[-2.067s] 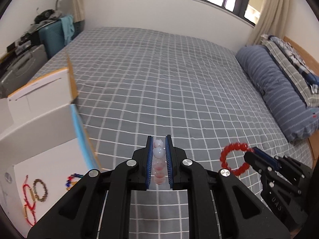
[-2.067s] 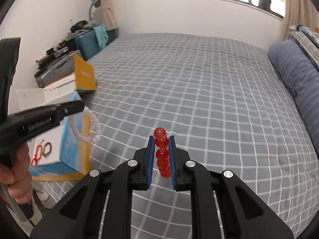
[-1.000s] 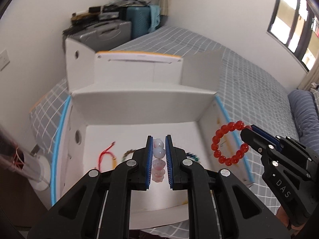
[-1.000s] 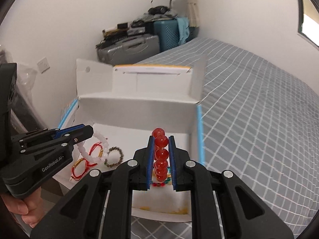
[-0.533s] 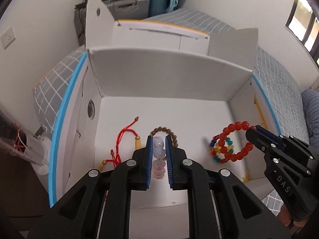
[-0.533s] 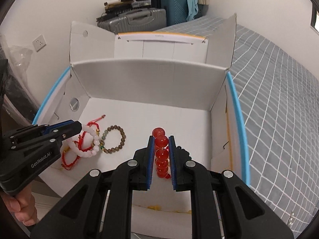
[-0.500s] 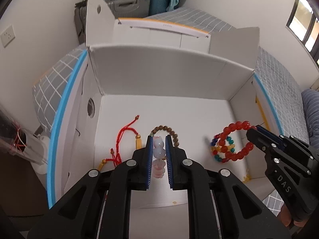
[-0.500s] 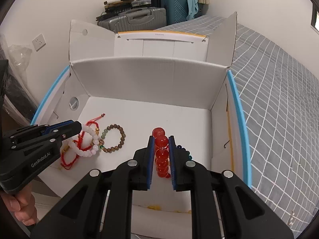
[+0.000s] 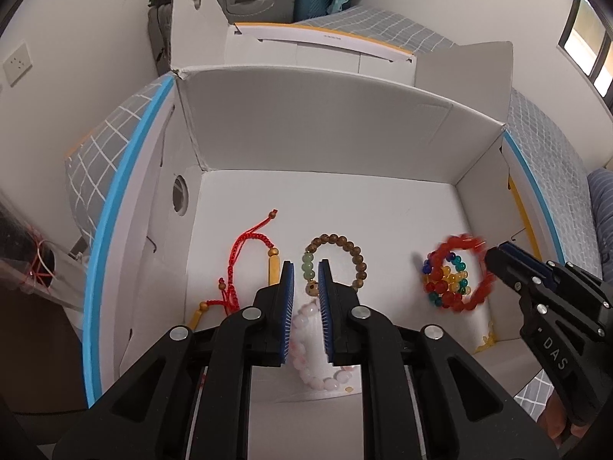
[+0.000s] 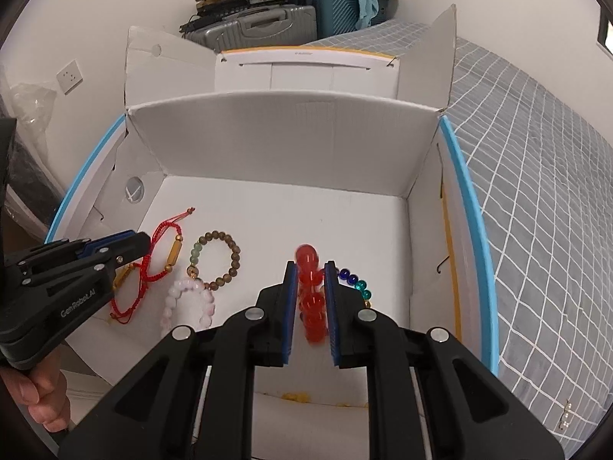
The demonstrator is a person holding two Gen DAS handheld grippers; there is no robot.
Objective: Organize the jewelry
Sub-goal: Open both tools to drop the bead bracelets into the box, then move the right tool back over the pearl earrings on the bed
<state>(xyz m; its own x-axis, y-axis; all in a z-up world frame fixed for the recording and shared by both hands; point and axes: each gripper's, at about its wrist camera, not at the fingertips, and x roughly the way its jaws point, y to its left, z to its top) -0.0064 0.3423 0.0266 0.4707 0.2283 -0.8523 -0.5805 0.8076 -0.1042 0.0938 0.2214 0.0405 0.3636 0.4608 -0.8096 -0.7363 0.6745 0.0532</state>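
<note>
An open white cardboard box (image 9: pixel 325 134) (image 10: pixel 283 138) holds the jewelry. My left gripper (image 9: pixel 305 270) is open above the box floor; the pale pink bead bracelet (image 9: pixel 306 349) (image 10: pixel 187 303) lies on the floor below it. My right gripper (image 10: pixel 309 272) (image 9: pixel 494 253) is open; the red bead bracelet (image 10: pixel 312 295) (image 9: pixel 465 272) is blurred between its jaws, dropping over a multicoloured bead bracelet (image 9: pixel 444 276) (image 10: pixel 354 280). A brown bead bracelet (image 9: pixel 341 260) (image 10: pixel 218 257) and a red cord bracelet (image 9: pixel 249 268) (image 10: pixel 153 268) lie on the floor.
The box sits at the corner of a bed with a grey checked cover (image 10: pixel 536 153). Its flaps (image 9: pixel 191 23) stand up at the back. Suitcases (image 10: pixel 268 23) are stacked against the wall behind. A wall socket (image 10: pixel 69 74) is at the left.
Both grippers have opened. The pink bracelet has dropped to the box floor; the red bracelet is falling from the right jaws. Both grippers moved lower into the box.
</note>
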